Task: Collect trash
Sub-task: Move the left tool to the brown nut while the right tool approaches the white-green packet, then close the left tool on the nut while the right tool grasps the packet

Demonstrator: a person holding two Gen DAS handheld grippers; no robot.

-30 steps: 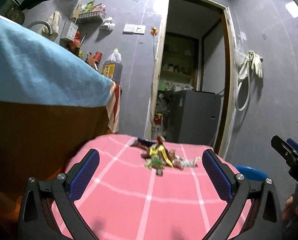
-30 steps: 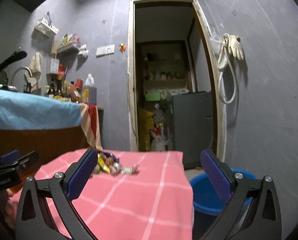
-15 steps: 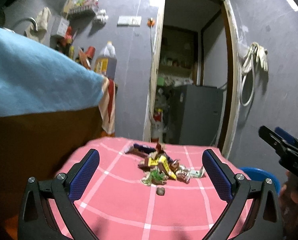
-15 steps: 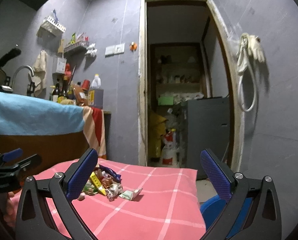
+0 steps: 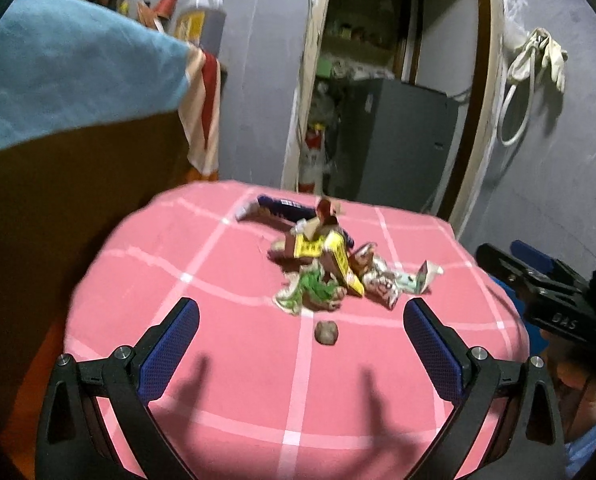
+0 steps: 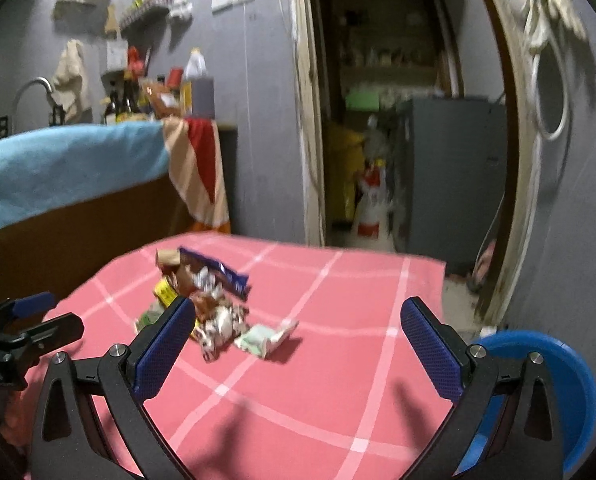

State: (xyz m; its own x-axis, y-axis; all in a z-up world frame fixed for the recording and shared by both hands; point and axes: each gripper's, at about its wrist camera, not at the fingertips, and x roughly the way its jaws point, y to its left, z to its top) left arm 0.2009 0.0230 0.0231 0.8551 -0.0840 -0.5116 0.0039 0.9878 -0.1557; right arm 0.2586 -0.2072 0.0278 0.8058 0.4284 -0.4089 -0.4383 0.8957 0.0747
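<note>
Over the pink checked tablecloth (image 5: 226, 364), left wrist view: the left gripper (image 5: 298, 328) hangs with its two blue-padded fingers (image 5: 170, 344) spread wide, holding nothing and touching nothing. Between and beyond the fingertips lies the trash pile (image 5: 325, 268), a heap of crumpled wrappers in yellow, green, white and dark blue, resting on the cloth toward its far side. A small brown lump (image 5: 327, 333) sits apart from the heap, just on the near side of it. At the right edge the right gripper (image 5: 537, 280) appears from the side, level with the pile; from this angle its opening cannot be judged. A blue-covered counter (image 5: 70, 76) stands to the left, with a large bottle (image 5: 202, 16) on it.

Right wrist view: the right gripper (image 6: 298, 328) is likewise spread wide and empty, its fingers clear of the cloth. The trash pile (image 6: 206, 300) lies ahead and to the left, partly hidden behind the left-hand finger; a pale green wrapper (image 6: 264, 336) forms its nearest edge. A blue bin (image 6: 557, 392) stands just beside the table's right corner, below cloth level; its contents cannot be seen. The left gripper (image 6: 30, 320) shows at the far left edge.
</note>
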